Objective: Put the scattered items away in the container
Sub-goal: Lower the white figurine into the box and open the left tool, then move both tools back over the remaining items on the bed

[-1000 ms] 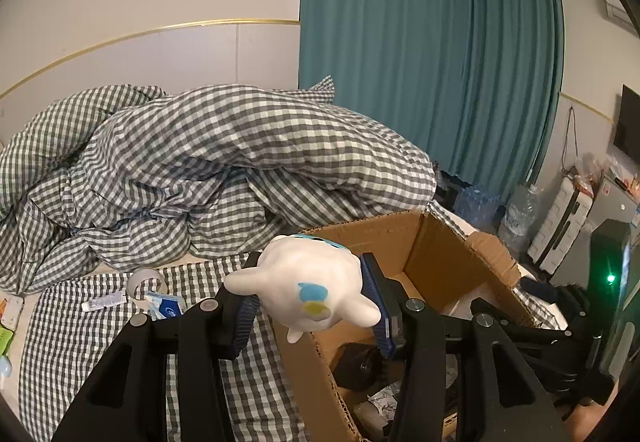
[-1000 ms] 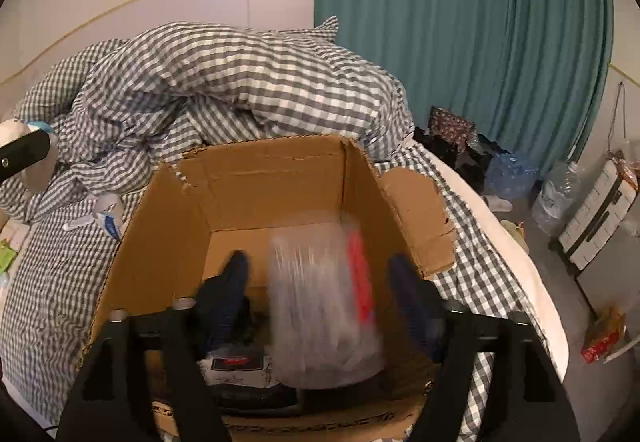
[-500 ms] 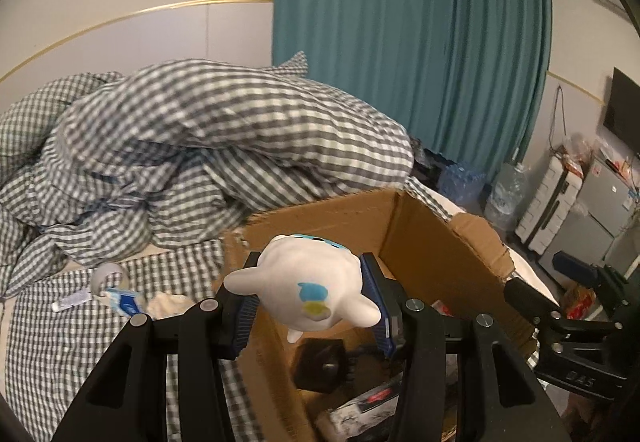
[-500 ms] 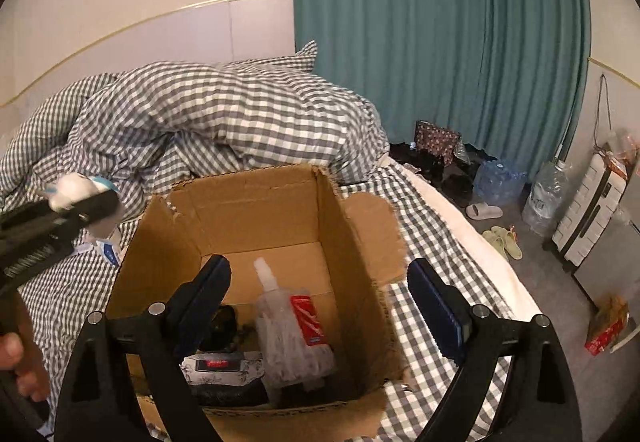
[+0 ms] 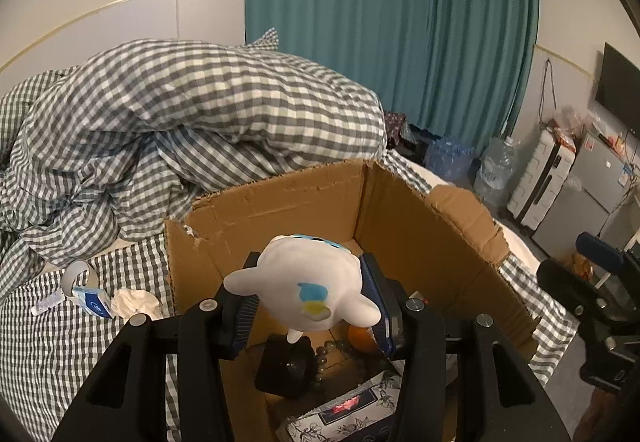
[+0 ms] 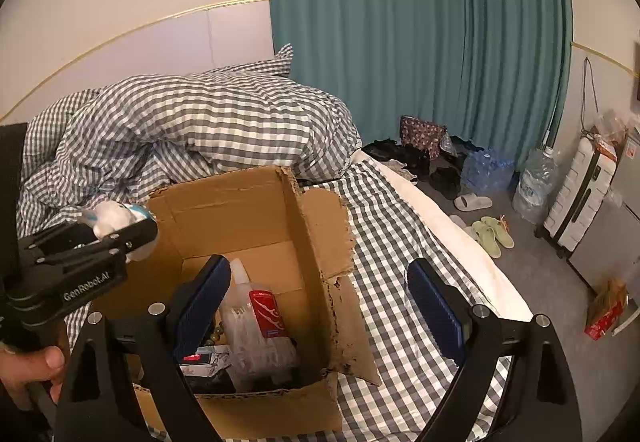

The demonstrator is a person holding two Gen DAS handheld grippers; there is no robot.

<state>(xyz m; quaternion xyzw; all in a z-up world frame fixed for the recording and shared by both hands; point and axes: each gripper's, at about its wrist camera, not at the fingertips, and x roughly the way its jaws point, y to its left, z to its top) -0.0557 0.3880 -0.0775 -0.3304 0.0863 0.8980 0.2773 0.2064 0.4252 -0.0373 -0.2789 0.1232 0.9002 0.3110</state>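
Note:
My left gripper (image 5: 308,298) is shut on a white plush toy (image 5: 308,286) with a blue and yellow patch, held above the open cardboard box (image 5: 440,238) on the bed. The toy also shows in the right wrist view (image 6: 114,216), over the box's left rim. My right gripper (image 6: 320,294) is open and empty, above the box's right wall (image 6: 316,254). A clear bag with a red label (image 6: 256,326) lies inside the box, beside a tissue pack (image 5: 344,414), a black object (image 5: 286,370) and an orange (image 5: 360,336).
A roll of tape (image 5: 78,274), a small tube (image 5: 48,304), a blue packet (image 5: 94,302) and crumpled tissue (image 5: 134,302) lie on the checked sheet left of the box. A heaped checked duvet (image 5: 180,114) is behind. The bed edge, slippers (image 6: 492,232) and a suitcase (image 6: 580,198) are to the right.
My left gripper carried the plush toy right, from beside the box to above its inside. My right gripper released the clear bag into the box, opened, and drew back to the right.

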